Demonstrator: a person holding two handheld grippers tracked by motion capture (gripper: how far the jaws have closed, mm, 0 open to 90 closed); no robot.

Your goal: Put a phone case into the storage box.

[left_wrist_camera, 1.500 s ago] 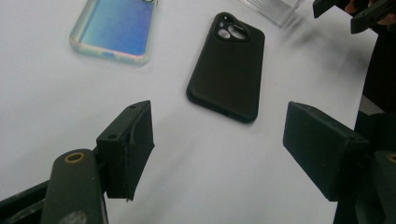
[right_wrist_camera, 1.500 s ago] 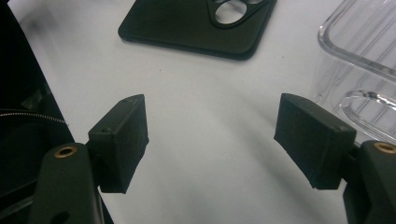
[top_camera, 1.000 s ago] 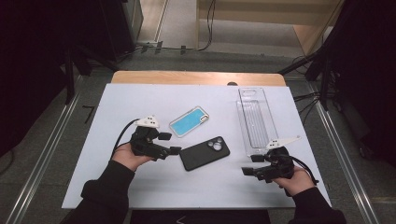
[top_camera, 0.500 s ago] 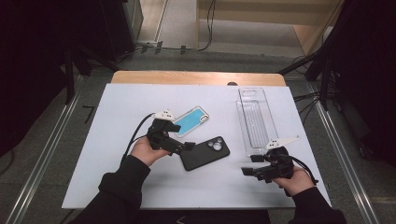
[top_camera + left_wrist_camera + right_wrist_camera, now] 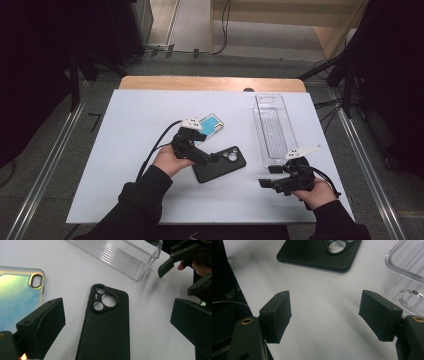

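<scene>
Two grippers, two phone cases, one clear tray. Lower right of the high view, the right gripper [image 5: 272, 176] has jaws wide apart, holding nothing. At centre, the left gripper [image 5: 212, 156], jaws spread, straddles the black phone case [image 5: 225, 165] on the white counter [image 5: 125, 145]. Behind lies the blue phone case [image 5: 212, 125], partly hidden; the clear tray [image 5: 272, 125] stands upper right.

Two phone cases and a tray on the desk [image 5: 125, 150], a tool at each side.

The phone case with the triple lens cutout [image 5: 220, 164] lies mid-desk; the second phone case [image 5: 212, 125] lies just behind and left of it. The long tray [image 5: 274, 127] stands lengthwise to their right. The left tool [image 5: 214, 158] sits over the nearer case's left end; the right tool [image 5: 267, 177] lies before the tray's near end.
</scene>
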